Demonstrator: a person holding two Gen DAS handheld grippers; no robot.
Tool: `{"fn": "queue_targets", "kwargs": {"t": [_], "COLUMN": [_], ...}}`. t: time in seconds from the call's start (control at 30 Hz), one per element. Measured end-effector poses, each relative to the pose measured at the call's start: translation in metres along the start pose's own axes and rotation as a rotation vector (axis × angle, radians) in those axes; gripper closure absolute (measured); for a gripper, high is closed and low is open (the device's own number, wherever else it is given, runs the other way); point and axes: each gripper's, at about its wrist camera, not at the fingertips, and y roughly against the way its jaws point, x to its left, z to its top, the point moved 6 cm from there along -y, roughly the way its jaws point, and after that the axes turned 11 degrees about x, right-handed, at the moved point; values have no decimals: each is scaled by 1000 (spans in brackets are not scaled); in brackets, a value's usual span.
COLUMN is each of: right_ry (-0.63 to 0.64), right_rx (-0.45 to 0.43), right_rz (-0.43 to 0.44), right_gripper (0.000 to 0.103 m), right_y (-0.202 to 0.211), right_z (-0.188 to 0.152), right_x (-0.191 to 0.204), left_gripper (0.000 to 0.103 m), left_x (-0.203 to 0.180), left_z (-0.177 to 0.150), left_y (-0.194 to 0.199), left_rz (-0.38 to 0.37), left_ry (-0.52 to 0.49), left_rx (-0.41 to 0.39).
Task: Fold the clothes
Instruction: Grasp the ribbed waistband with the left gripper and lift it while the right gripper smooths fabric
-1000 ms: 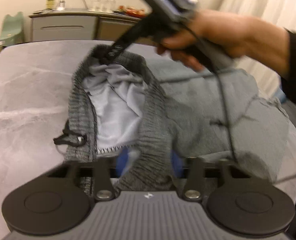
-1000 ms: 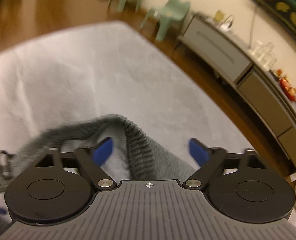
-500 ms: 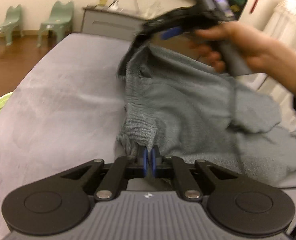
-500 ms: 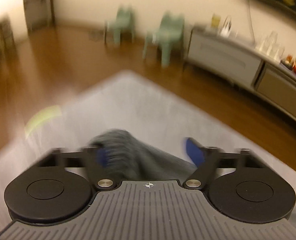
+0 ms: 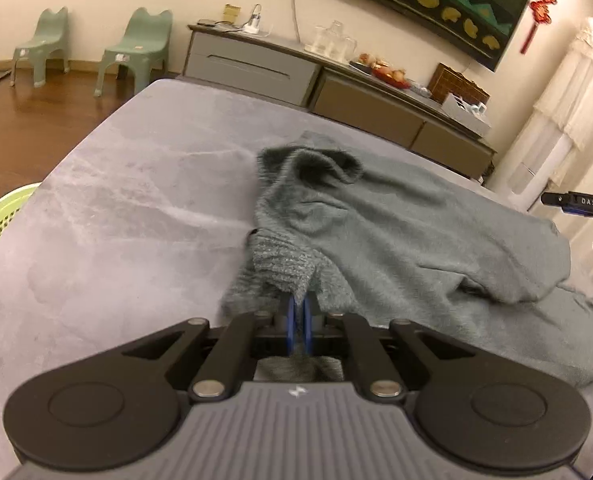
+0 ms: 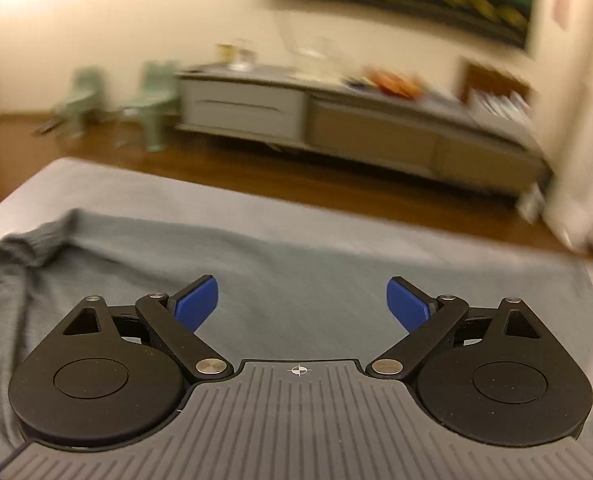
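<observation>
Released by the right tongs (image 6: 302,300), now agape; left tongs (image 5: 296,316) clamp the sweater (image 5: 396,220) on the grey table (image 5: 116,200); sideboard (image 5: 336,92) beyond.

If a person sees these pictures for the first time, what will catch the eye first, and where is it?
First comes the grey garment, lying crumpled across the right half of the grey padded table. Next is the left gripper at the near edge, shut on the garment's ribbed band. In the right wrist view, the right gripper hangs open above the cloth, holding nothing.
</observation>
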Motion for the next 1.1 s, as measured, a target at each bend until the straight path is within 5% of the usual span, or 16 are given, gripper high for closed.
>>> {"fn": "queue_targets", "kwargs": {"t": [0.1,0.33,0.53,0.6,0.67,0.7,0.83,0.9,0.93,0.97,1.1], "right_ry": [69,375,405,410,406,404,397,394,392,390,479], "right_rx": [5,-27,37,55,41,34,6,-8,-15,-22,34], "right_rz": [59,277,188,161,179,188,223,241,250,259,75], "right_gripper": [9,7,12,38,96,97,90,49,14,2,14], "right_y": [4,-20,-108,-128,-127,-127,-126,-125,-125,-125,-133], "right_z": [-3,22,43,51,70,80,119,138,148,158,139], "right_x": [21,207,288,298,310,316,339,350,356,362,357], "left_gripper": [98,98,98,98,98,98,98,97,96,96,90], "left_x": [-35,-61,-45,-43,-37,-33,-7,7,12,15,24], "left_z": [-4,-11,-15,-17,-17,-16,-6,-3,-3,-3,-5], "left_y": [-5,-11,-7,-4,-1,1,2,-5,-9,-12,-15], "left_rz": [18,58,46,33,34,39,56,74,75,76,47], "left_ry": [-104,-209,-223,-241,-241,-234,-135,-85,-75,-78,-76], "left_rx": [13,14,2,-1,-7,-11,-26,-7,9,17,16]}}
